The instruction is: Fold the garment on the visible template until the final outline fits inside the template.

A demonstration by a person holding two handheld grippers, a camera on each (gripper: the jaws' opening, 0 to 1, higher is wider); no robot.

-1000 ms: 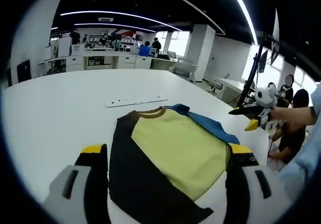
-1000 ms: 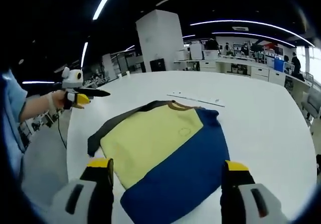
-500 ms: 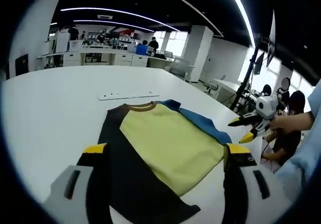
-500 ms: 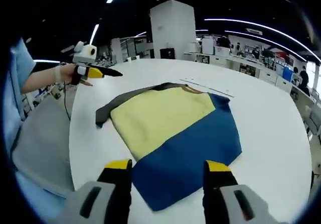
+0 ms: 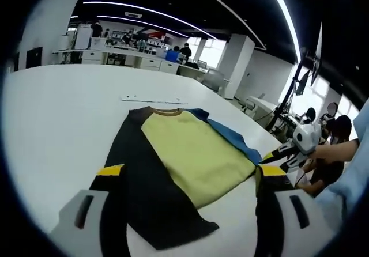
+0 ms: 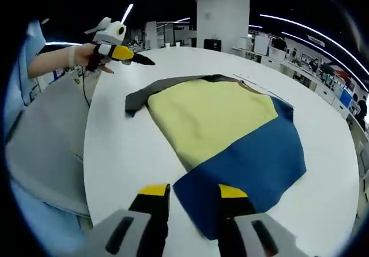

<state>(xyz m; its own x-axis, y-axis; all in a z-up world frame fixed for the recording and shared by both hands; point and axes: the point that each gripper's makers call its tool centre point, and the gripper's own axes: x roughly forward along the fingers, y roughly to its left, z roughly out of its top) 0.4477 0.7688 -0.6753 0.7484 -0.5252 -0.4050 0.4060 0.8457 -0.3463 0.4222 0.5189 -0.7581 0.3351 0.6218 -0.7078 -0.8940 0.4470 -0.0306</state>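
Observation:
A garment lies flat on the white table point(image 5: 52, 124), black point(image 5: 144, 176) on one side, yellow point(image 5: 190, 147) in the middle and blue point(image 5: 233, 139) on the other. My left gripper point(image 5: 190, 173) hovers open and wide over the black near edge. It also shows as the left gripper point(image 6: 141, 61), held in a hand above the table's far left edge. My right gripper point(image 6: 191, 192) is open with its jaws drawn close, and the blue corner point(image 6: 199, 211) of the garment point(image 6: 213, 118) lies between them. This right gripper point(image 5: 270, 157) is level with the blue edge.
A thin white marked strip point(image 5: 153, 100) lies beyond the collar and appears again as the strip point(image 6: 253, 84). The table's rounded edge point(image 6: 86, 153) drops to grey floor point(image 6: 40, 153). A seated person point(image 5: 337, 136) and a black stand point(image 5: 288, 95) are off the right side.
The right gripper's jaws have drawn closer together and it has come nearer to the blue corner. The left gripper has stayed wide open and shifted only a little.

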